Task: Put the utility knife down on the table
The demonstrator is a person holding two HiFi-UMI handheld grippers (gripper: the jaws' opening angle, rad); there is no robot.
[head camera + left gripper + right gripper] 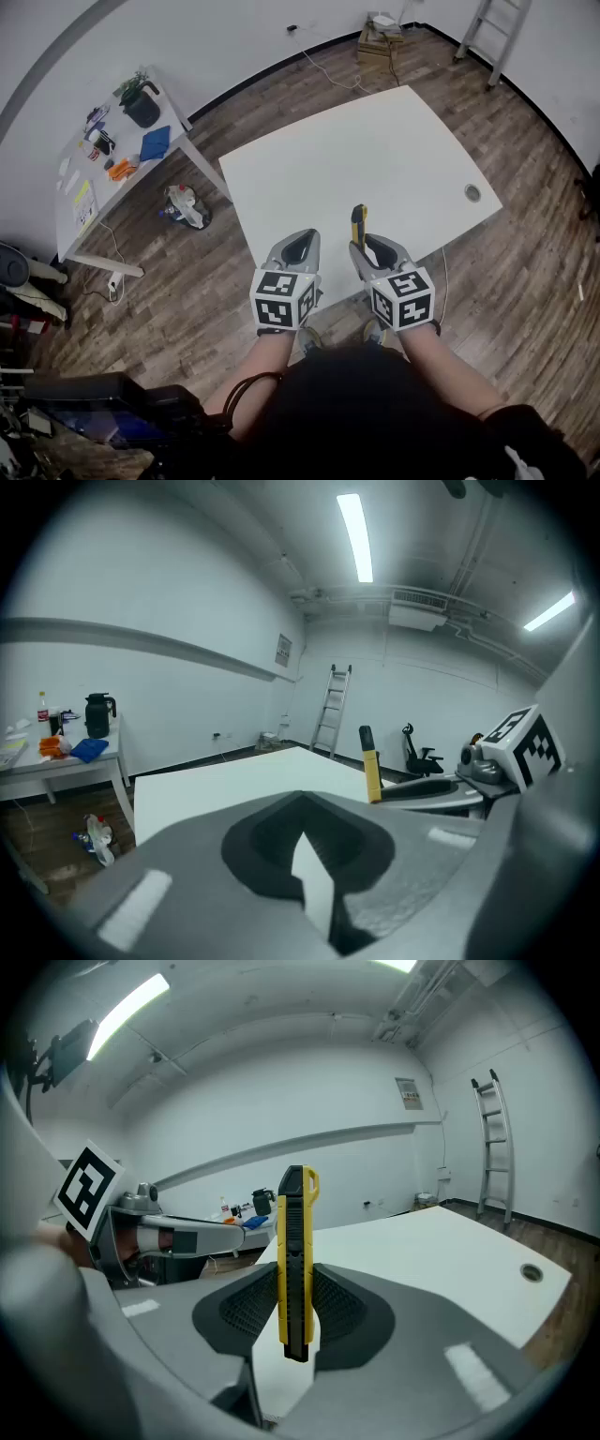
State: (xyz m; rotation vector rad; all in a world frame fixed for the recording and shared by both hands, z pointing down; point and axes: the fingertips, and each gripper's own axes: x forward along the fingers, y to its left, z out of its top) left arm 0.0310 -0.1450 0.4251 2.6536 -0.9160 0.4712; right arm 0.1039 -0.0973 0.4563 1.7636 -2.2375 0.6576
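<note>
The yellow utility knife (294, 1260) stands upright, clamped between the jaws of the right gripper (293, 1288), above the near edge of the white table (375, 159). Just left of it over that same edge, the left gripper (302, 810) has its jaws closed with nothing between them.

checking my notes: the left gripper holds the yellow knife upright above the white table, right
Not quite: the right gripper, not the left gripper, holds the knife. The right gripper view shows it upright between the jaws above the white table; the left gripper view shows nothing in its jaws.
</note>
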